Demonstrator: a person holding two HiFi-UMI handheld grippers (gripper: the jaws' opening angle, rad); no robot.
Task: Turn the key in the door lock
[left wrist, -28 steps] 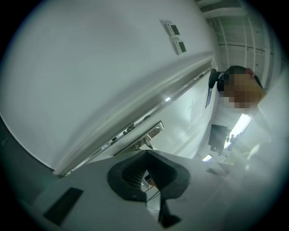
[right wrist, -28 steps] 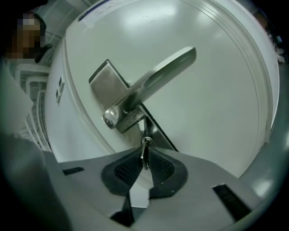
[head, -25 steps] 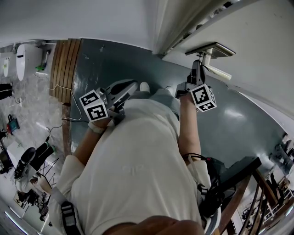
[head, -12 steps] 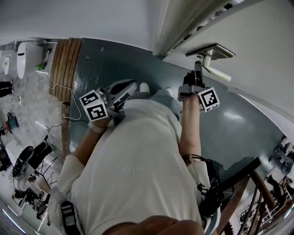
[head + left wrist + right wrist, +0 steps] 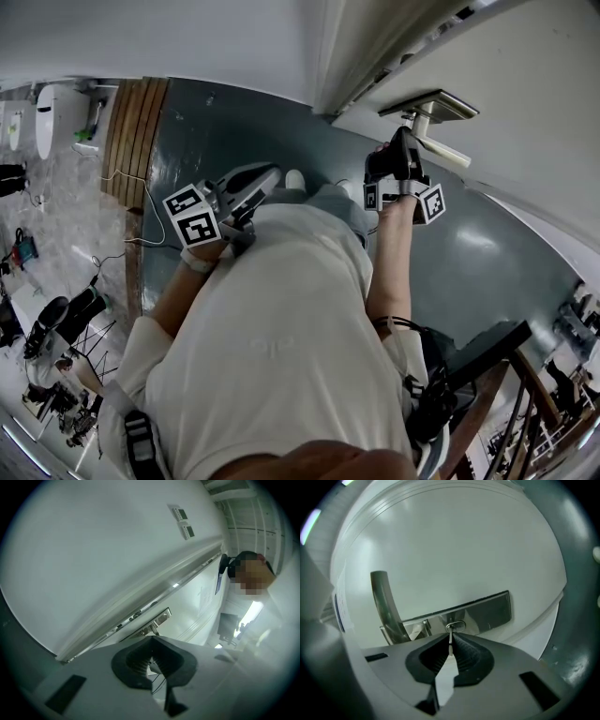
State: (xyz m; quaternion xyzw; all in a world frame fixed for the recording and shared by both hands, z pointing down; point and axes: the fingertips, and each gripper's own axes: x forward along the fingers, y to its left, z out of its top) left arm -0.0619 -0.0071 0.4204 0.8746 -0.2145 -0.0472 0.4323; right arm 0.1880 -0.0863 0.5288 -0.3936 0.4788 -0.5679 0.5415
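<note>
My left gripper rests idle at near left, jaws together on nothing, since one hand suffices. At far right, my right gripper has just been closing its jaws on the key, seated in the lock plate, for a firm twist.

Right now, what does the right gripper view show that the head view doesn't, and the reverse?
Right gripper view only: the key pinched between the right gripper's jaws, which have just been closing on it, its tip in the keyhole. Head view only: the left gripper by the person's waist, the white shirt, the grey floor. Both: the right gripper, the lock plate, the door handle and the white door.
</note>
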